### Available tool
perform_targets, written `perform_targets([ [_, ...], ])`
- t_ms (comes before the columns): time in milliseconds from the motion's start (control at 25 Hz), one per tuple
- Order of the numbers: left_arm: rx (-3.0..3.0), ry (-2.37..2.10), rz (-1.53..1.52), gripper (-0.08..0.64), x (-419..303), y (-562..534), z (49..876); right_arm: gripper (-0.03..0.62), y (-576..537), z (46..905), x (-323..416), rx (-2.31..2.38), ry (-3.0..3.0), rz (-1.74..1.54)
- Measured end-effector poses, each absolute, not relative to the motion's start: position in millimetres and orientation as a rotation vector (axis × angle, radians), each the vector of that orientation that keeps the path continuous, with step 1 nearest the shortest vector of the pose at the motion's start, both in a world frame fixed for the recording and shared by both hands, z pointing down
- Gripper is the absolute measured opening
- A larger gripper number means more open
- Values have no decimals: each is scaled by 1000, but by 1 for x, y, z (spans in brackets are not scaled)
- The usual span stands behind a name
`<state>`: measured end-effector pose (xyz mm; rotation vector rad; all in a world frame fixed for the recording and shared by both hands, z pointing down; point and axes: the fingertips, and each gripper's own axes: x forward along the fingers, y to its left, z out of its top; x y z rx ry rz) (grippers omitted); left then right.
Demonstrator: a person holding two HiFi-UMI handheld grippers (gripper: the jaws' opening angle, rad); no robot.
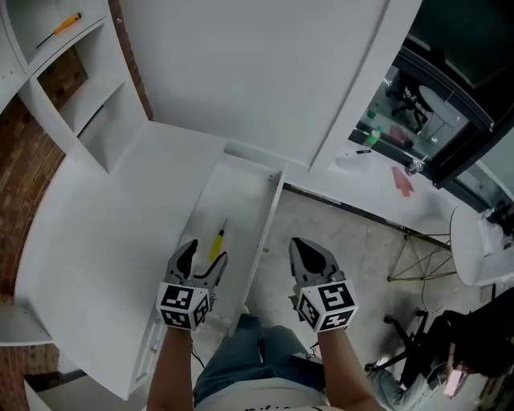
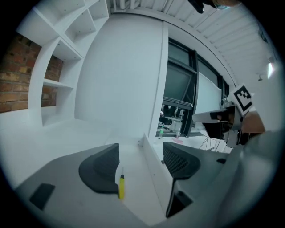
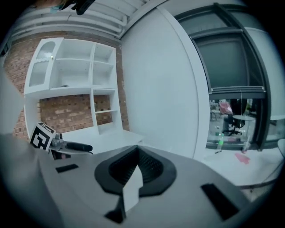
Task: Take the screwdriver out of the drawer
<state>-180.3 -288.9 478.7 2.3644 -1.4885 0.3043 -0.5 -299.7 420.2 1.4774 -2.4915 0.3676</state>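
Note:
A screwdriver [image 1: 218, 240] with a yellow handle lies lengthwise on the floor of the pulled-out white drawer [image 1: 269, 221]. My left gripper [image 1: 205, 255] hovers over the drawer's near end, just short of the handle, and its jaws stand wide open. In the left gripper view the screwdriver [image 2: 121, 186] lies below and ahead, close to the left jaw, and nothing touches it. My right gripper [image 1: 303, 245] is shut and empty, to the right of the drawer and above the floor. In the right gripper view its pads [image 3: 149, 165] meet.
The drawer's right wall [image 2: 153, 165] runs between the two grippers. A white desk top [image 1: 104, 233] lies to the left, with shelves [image 1: 76, 96] behind it. A second, orange-handled tool [image 1: 67, 22] rests on a high shelf. A wire-legged stand [image 1: 418, 253] and chairs stand at the right.

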Motion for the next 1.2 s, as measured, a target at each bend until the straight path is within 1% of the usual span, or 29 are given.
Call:
perform_targets([
  [320,2242,-1377,546,313,-172,-307,563,9,-320,493,5,1477,-2424,648],
  [520,2146,-1379,664,303,-172,-328,617,9,-329,548,12,1431,-2342,746],
  [640,2096,-1384,716,266,-172,-344,642,9,-334,575,20,1434,-2299,773],
  [720,2060,-1383,760,228,-173,-352,658,9,-333,591,24,1418,-2276,806],
  [1040,1897,-1355,912,179,-184,-372,717,11,-330,628,29,1355,-2215,855],
  [1160,1879,-1366,982,123,-188,-373,727,11,-330,633,32,1350,-2204,858],
  [1200,1880,-1368,996,118,-188,-373,727,11,-330,634,33,1349,-2202,858],
])
